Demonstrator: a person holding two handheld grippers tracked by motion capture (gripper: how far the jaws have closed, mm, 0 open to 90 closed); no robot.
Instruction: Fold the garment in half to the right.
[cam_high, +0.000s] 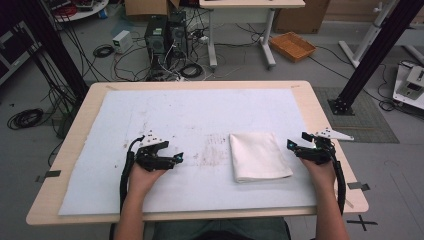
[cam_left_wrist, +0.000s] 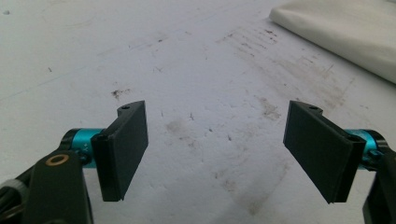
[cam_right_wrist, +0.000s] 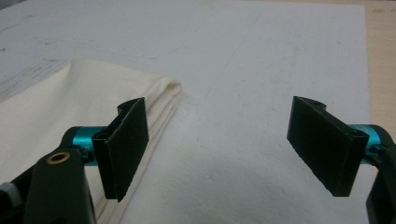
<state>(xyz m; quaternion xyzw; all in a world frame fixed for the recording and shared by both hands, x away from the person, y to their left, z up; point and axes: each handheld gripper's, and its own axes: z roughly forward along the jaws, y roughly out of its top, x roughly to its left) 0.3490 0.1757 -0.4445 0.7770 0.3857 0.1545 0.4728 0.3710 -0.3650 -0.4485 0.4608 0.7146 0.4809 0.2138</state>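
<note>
Two hand-held grippers rest on my bench: left hand-held gripper left of the folded cloth, right hand-held gripper just right of it. Beyond, an orange tray sits on the floor; I cannot see its contents. Left gripper view: jaws wide apart over stained white mat. Right gripper view: jaws apart, one over the cloth's edge.

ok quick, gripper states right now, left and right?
Left gripper: open, holding nothing, over the stained white mat.
Right gripper: open, holding nothing, beside the folded cloth.
</note>
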